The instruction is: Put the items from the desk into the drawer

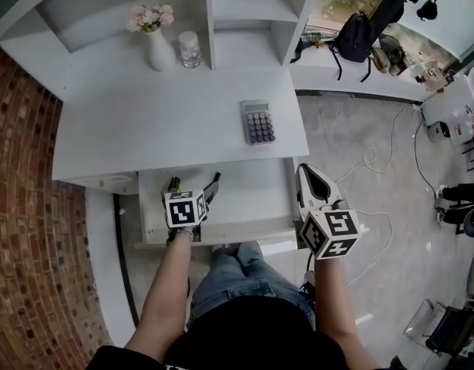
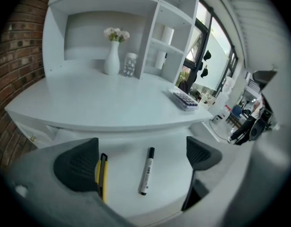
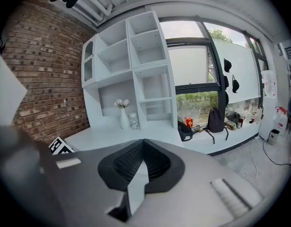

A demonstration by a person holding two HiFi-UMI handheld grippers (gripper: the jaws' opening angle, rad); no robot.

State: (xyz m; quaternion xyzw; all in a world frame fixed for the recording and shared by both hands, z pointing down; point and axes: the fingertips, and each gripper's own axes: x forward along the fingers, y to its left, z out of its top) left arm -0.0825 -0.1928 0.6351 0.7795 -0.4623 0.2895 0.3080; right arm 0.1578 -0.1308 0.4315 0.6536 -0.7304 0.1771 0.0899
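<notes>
Just below left hand-held gripper (image 1: 194, 182), marker (image 2: 146, 170), untouched

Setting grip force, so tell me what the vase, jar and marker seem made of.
Vase: likely glazed ceramic, since it is opaque white and smooth with a slight sheen.
Jar: clear glass or plastic, can't tell which. Pale contents show through its wall.
Marker: probably plastic, with a smooth white printed barrel and a black cap.
</notes>
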